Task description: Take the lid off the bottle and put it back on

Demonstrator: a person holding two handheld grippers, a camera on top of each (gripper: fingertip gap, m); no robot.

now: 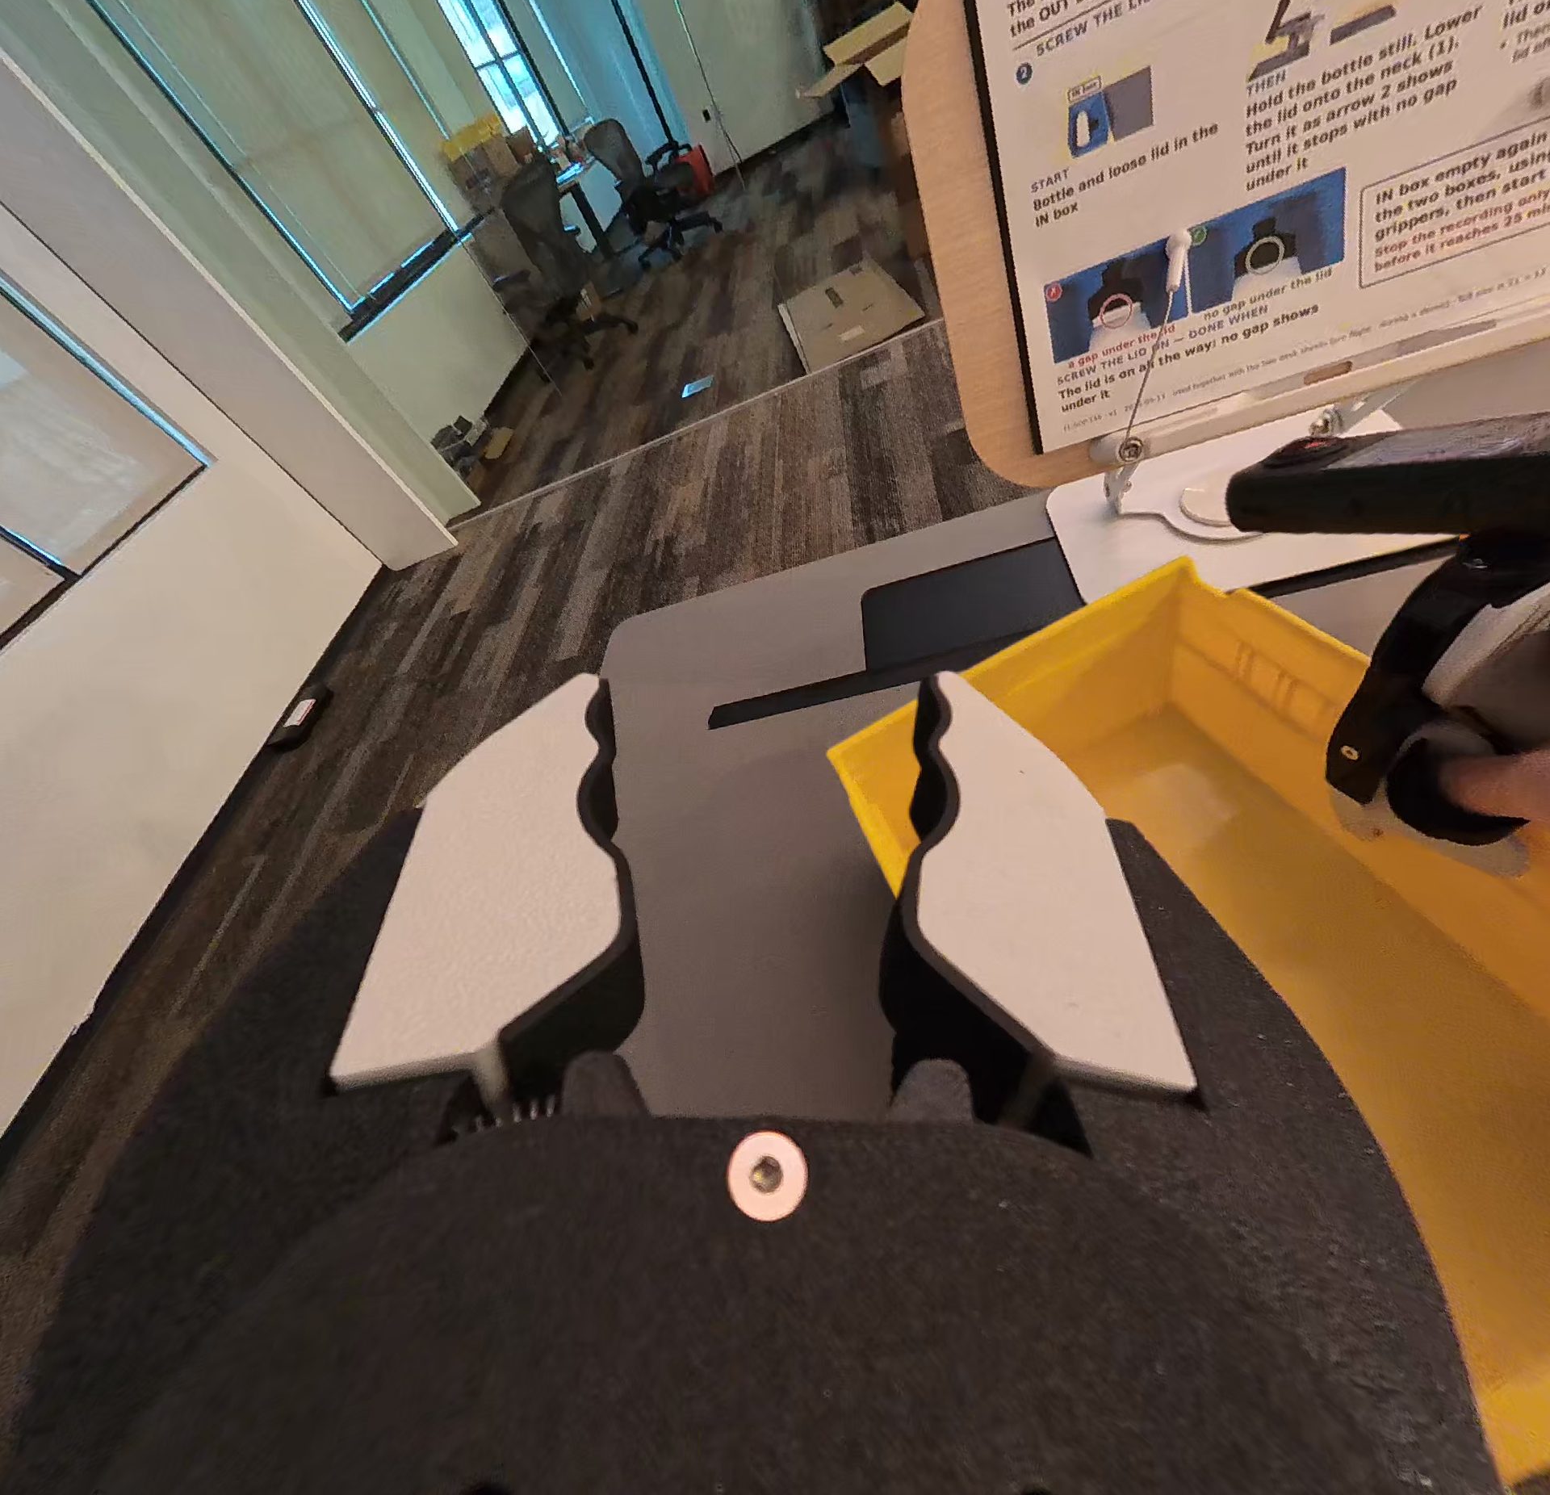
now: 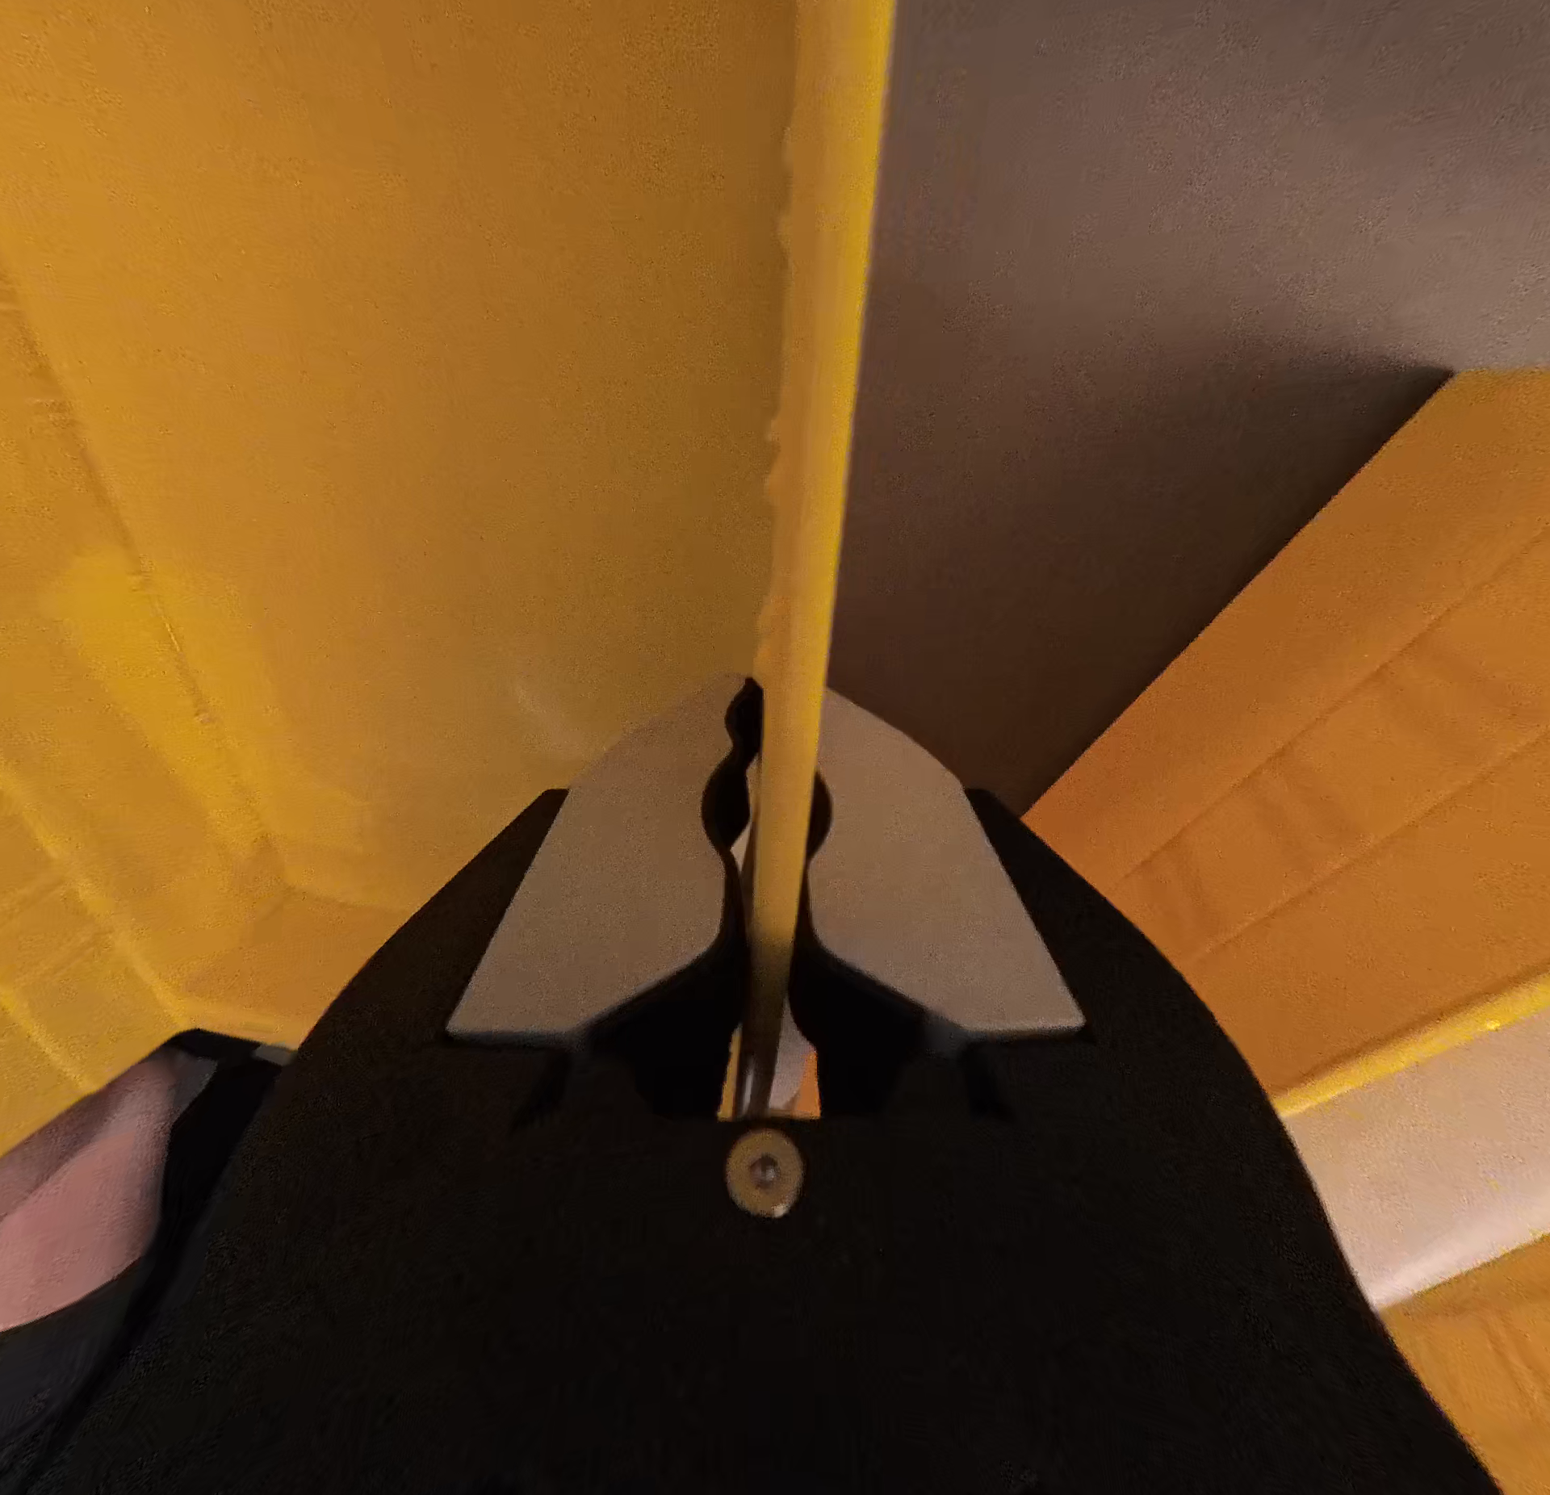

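While our right gripper (image 2: pixel 776 700) pinches the thin upright wall of the yellow plastic bin (image 2: pixel 826 364), its two grey fingers closed on either side of the rim, our left gripper (image 1: pixel 759 700) hangs over the grey tabletop (image 1: pixel 738 868) with its fingers spread wide and nothing between them. From the left wrist view the bin's near corner sits at about two o'clock, just beside our right-hand finger, and its long side runs away toward four o'clock. The right gripper shows there at three o'clock, reaching down over the bin's far part.

We see neither bottle nor lid in either view; the stretch of bin floor that shows is bare. A second yellow bin (image 2: pixel 1308 784) lies at four o'clock in the right wrist view, its inside hidden.

We judge the bin is being shifted, not the bottle worked. The grasped wall runs straight ahead along the right gripper's fingers, so any pull would go along that line. The free left gripper is nearer the near corner to steady it.
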